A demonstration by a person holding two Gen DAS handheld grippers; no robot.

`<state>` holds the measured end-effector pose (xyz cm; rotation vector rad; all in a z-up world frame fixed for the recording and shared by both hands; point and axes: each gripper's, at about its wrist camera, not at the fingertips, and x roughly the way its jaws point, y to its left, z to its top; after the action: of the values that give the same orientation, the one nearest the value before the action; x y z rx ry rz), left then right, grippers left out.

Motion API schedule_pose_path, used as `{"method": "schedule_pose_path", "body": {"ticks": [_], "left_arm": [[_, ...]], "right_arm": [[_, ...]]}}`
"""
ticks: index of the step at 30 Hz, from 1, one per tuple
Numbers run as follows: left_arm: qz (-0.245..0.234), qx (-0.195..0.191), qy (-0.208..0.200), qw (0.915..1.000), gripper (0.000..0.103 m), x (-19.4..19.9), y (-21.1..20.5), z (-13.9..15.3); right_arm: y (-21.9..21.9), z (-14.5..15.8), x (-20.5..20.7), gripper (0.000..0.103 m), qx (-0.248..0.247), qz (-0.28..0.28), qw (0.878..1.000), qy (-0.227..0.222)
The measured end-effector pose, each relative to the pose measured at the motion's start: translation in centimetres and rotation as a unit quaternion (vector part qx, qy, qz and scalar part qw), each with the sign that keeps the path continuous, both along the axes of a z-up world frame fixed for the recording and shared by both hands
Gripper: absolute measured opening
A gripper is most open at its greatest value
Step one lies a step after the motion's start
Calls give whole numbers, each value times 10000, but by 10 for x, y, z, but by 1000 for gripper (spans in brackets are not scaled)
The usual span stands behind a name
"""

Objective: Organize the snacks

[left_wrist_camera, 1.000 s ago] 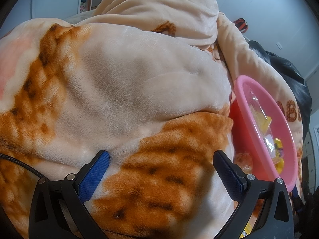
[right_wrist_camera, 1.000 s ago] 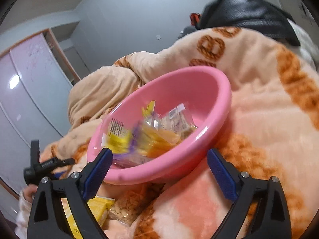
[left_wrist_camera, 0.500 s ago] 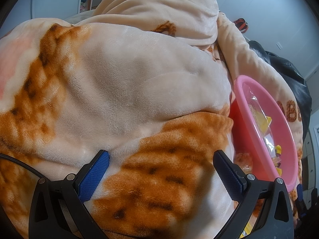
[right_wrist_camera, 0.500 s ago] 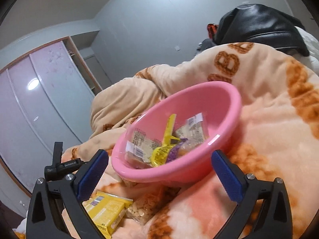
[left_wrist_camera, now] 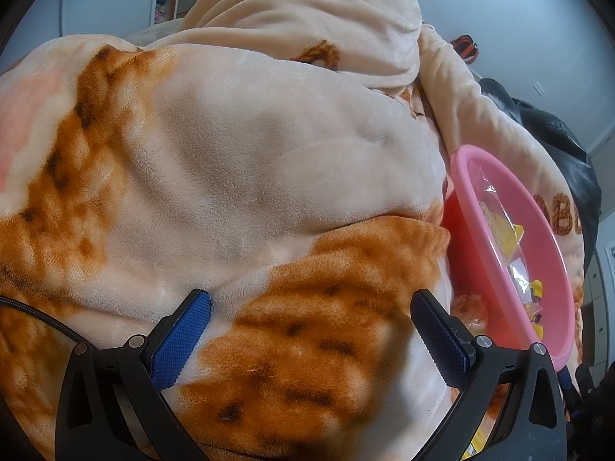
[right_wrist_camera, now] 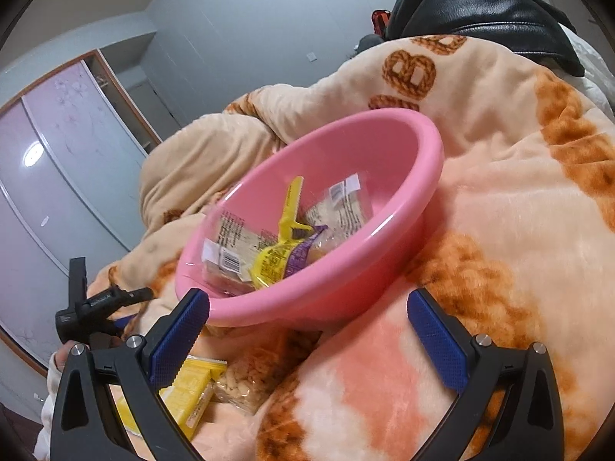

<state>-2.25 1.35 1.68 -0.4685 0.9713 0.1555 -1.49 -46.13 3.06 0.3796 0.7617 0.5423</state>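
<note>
A pink bowl (right_wrist_camera: 388, 230) sits on a cream and orange blanket (right_wrist_camera: 519, 207) and holds several snack packets (right_wrist_camera: 269, 246), clear, yellow and purple. My right gripper (right_wrist_camera: 307, 326) is open and empty just in front of the bowl's near rim. A yellow packet (right_wrist_camera: 192, 392) and a clear bag of nuts (right_wrist_camera: 242, 380) lie on the blanket below the bowl. My left gripper (left_wrist_camera: 311, 330) is open and empty over the blanket, with the bowl (left_wrist_camera: 472, 169) to its right. The left gripper also shows in the right wrist view (right_wrist_camera: 96, 307).
A black leather jacket (right_wrist_camera: 480, 4) lies on the blanket behind the bowl. A wardrobe with sliding doors (right_wrist_camera: 50, 176) stands at the left. The blanket (left_wrist_camera: 230, 153) is bunched into high folds behind the left gripper.
The right gripper has drawn back and up from the bowl, and the packets in the bowl have settled. The left gripper has not moved.
</note>
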Motion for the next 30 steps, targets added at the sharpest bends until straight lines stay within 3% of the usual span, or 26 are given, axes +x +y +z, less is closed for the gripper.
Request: {"method": "schedule_pose_path", "body": {"ticks": [9, 30], "left_arm": [[-1, 2, -1, 10000, 102, 0, 0, 0], [-2, 2, -6, 10000, 102, -1, 0, 0]], "right_arm": [[8, -6, 3, 103, -494, -47, 9986, 158], [11, -7, 5, 103, -614, -72, 9979, 198]]}}
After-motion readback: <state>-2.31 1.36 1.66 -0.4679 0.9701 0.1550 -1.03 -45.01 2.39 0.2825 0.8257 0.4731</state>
